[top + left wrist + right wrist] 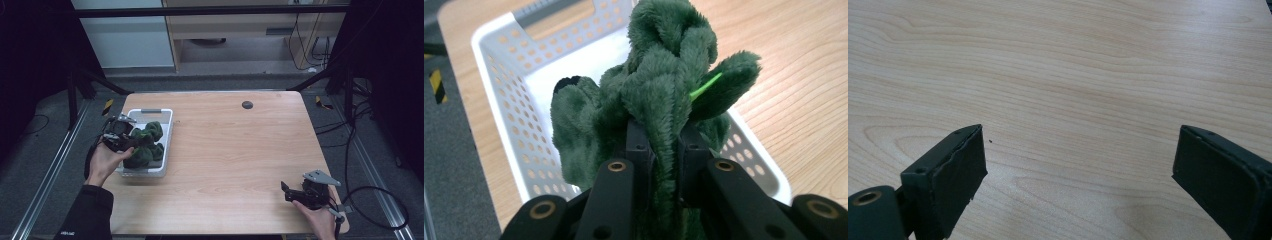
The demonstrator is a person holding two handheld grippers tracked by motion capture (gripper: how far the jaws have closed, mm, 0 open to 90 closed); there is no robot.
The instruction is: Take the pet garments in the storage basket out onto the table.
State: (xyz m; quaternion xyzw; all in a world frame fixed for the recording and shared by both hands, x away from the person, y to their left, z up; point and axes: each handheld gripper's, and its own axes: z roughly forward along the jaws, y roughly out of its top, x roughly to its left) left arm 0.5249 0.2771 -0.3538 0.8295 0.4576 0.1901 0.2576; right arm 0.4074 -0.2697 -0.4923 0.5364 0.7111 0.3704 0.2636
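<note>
A dark green plush toy [664, 85] with a small bright green tag hangs over a white perforated basket [499, 65]. My left gripper [664, 150] is shut on a fold of its fur, lifted clear of the basket's floor. From above, that left gripper [131, 140] sits at the basket's left rim, with the green plush toy [147, 142] bunched inside the white basket [167, 131]. At the table's near right corner my right gripper [287, 192] lies low. Its jaws stand wide apart over bare wood in the right gripper view [1078, 155], nothing between them.
A small dark round disc [247, 104] lies near the wooden table's [240, 150] far edge. Black frame struts and cables stand around the table on the grey floor. A yellow-black striped marker [438, 85] lies on the floor beside the basket.
</note>
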